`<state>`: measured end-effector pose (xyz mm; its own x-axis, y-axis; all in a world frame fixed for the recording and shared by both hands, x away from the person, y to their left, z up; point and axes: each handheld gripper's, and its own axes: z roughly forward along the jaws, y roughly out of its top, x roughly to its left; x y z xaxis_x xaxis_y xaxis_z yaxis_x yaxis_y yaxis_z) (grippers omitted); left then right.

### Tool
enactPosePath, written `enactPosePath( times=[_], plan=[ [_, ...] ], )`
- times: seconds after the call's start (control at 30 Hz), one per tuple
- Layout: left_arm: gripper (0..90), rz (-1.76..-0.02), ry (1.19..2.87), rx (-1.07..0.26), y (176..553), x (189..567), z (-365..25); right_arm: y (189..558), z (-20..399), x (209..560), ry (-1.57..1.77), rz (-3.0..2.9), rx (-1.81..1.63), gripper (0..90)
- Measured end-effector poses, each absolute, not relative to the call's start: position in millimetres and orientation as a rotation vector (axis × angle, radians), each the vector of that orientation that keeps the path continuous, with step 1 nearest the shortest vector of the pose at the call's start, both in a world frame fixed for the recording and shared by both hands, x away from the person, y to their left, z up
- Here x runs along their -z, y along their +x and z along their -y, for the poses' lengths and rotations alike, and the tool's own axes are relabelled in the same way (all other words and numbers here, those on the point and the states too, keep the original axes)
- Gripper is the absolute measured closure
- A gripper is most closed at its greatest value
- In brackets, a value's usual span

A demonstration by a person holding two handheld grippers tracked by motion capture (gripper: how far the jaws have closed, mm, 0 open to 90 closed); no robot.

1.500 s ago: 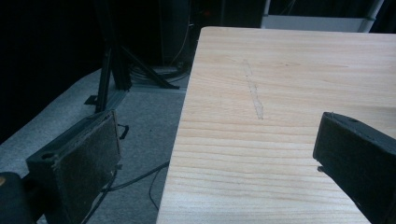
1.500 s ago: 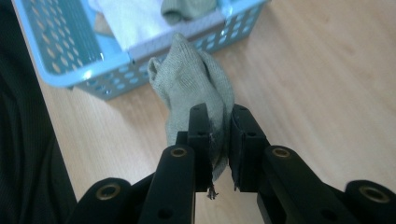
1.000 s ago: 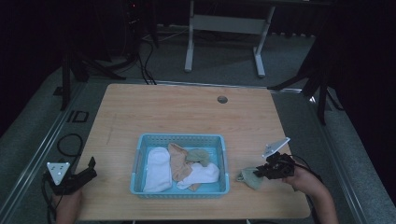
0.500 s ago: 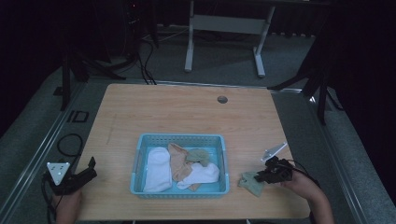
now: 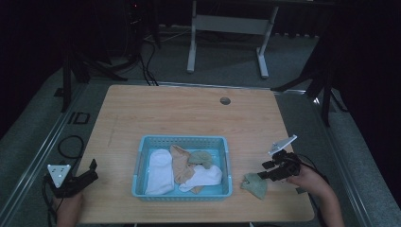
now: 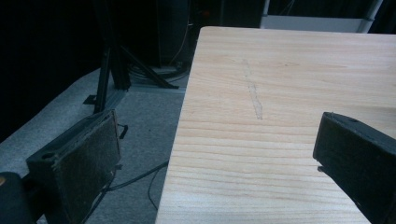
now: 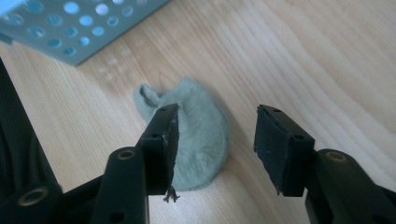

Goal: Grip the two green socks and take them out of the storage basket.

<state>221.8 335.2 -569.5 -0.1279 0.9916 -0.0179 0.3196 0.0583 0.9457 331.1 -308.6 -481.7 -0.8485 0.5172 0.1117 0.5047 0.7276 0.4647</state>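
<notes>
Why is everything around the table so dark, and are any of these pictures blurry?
High view: light falls on the table, the room behind is near black, detail is soft. Right gripper view: the green sock is bright and fairly sharp, the near jaws slightly blurred. Left gripper view: wood grain is clear, the floor dim.

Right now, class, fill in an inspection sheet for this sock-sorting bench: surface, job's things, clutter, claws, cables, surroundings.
Surface: wooden table, one round hole near the far edge.
Job's things: green sock on the wood right of the blue basket; white, tan and green socks inside.
Clutter: nothing seen.
Claws: right claw has just been opening, sock free below; left claw open, empty.
Cables: black cable on the floor, left.
Surroundings: dark room, stand legs behind.
</notes>
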Motion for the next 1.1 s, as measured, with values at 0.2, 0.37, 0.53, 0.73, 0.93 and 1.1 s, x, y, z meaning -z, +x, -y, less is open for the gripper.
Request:
enactPosePath(
  times=[0.2, 0.37, 0.53, 0.73, 0.93, 1.1],
  plan=[
    [0.4, -1.563, 1.355, -1.098, 222, 570, -335, 333, 297, 467, 0.805, -2.896, -0.764, 46.7],
    [0.4, -1.562, 1.358, -1.098, 222, 570, -335, 336, 284, 455, 0.759, -2.903, -0.745, 46.7],
    [0.4, -1.562, 1.358, -1.095, 222, 569, -335, 338, 269, 443, 0.694, -2.895, -0.740, 47.7],
    [0.4, -1.563, 1.358, -1.095, 222, 569, -335, 342, 253, 431, 0.630, -2.898, -0.764, 47.7],
    [0.4, -1.562, 1.360, -1.094, 222, 569, -335, 345, 237, 425, 0.596, -2.908, -0.768, 47.7],
    [0.4, -1.561, 1.361, -1.093, 222, 569, -336, 346, 223, 423, 0.555, -2.918, -0.772, 47.7]
  ],
)
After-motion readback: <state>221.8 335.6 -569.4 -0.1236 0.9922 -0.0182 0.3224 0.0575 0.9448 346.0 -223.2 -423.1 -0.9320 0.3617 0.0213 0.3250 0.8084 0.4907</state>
